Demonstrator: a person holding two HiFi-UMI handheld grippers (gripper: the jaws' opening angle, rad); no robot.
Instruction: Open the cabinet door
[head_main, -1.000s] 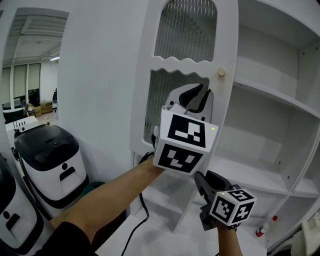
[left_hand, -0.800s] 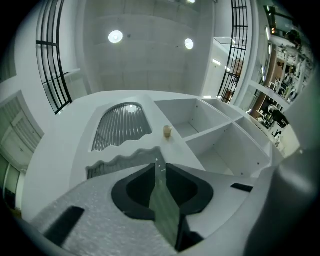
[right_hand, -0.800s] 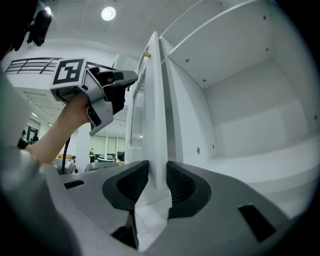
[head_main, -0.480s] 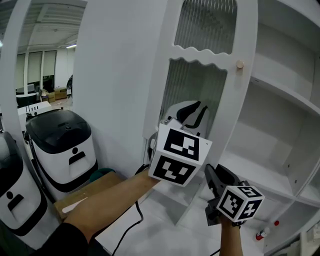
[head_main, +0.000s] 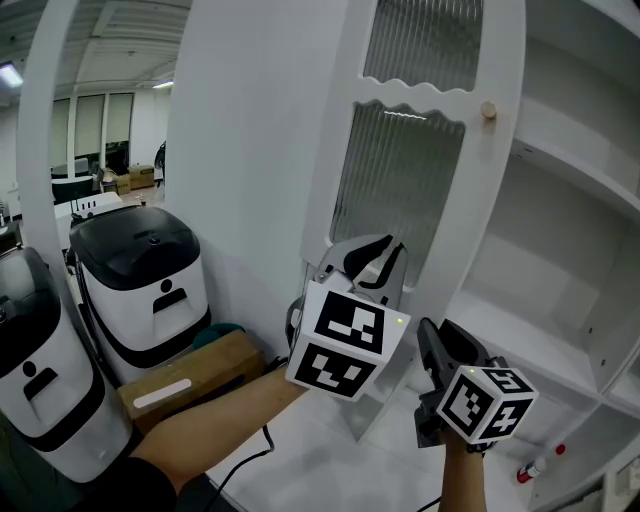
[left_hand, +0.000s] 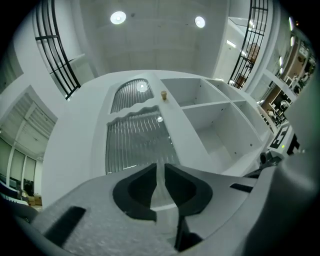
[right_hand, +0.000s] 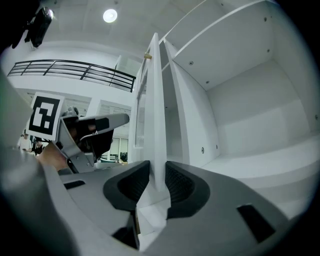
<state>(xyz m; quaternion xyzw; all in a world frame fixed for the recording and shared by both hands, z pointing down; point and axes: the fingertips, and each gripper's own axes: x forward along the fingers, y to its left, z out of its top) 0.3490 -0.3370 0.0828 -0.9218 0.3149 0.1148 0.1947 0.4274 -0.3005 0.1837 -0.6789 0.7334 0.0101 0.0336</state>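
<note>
Cardboard box (head_main: 190, 385) near cabinet door (head_main: 455, 270); hand-held grippers closing, left (left_hand: 160, 172) empty, right (right_hand: 156, 174) clamped on door.

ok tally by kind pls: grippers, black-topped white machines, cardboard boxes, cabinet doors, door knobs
grippers: 2, left gripper and right gripper
black-topped white machines: 2
cardboard box: 1
cabinet door: 1
door knob: 1
total: 7
</note>
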